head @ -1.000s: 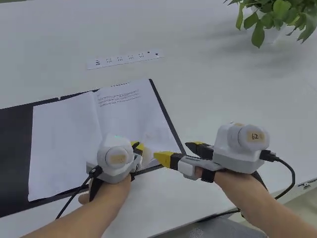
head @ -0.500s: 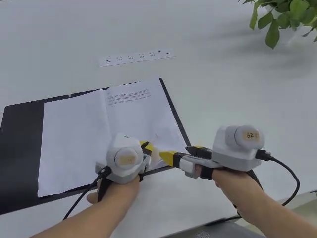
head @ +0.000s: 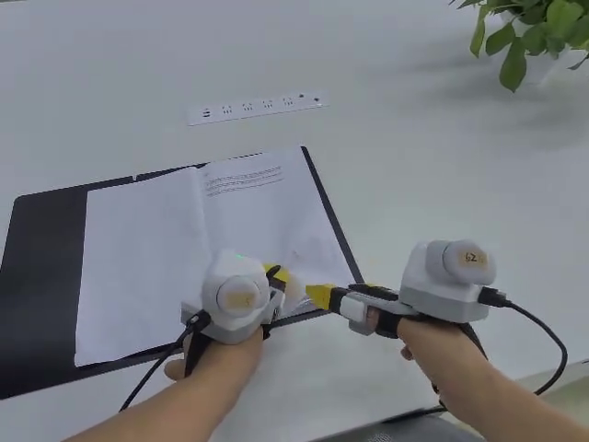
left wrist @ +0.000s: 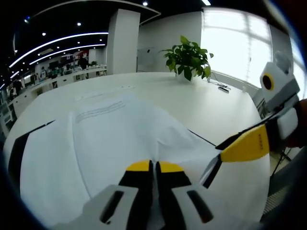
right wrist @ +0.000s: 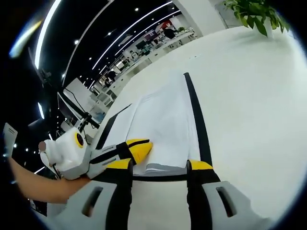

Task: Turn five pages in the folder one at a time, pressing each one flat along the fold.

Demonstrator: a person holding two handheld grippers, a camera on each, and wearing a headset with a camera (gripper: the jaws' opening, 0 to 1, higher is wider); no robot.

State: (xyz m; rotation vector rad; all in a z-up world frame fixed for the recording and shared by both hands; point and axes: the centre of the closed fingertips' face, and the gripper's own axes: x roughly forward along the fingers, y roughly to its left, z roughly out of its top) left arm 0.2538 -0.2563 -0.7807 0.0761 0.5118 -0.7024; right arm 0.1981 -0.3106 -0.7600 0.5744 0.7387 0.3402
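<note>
A black folder [head: 41,239] lies open on the white table with white pages [head: 248,221] spread across it. My left gripper [head: 276,274] is at the lower right corner of the right-hand page. Its yellow-tipped jaws [left wrist: 153,166] are shut, and the top page [left wrist: 144,129] bulges up toward them, pinched at its lower edge. My right gripper [head: 322,295] comes in from the right, level with the folder's front edge. It is open [right wrist: 160,165], its jaws standing either side of the page stack's lower edge [right wrist: 165,168]. The left gripper [right wrist: 139,146] lies just beyond.
A white power strip [head: 256,107] lies on the table behind the folder. A potted plant [head: 529,32] stands at the far right. The table's front edge [head: 515,373] runs close under my right hand, with cables trailing from both grippers.
The head camera has shifted, so the folder sits further right in the picture. Both grippers stay at the page's lower right corner; the right gripper has edged closer to the folder's edge.
</note>
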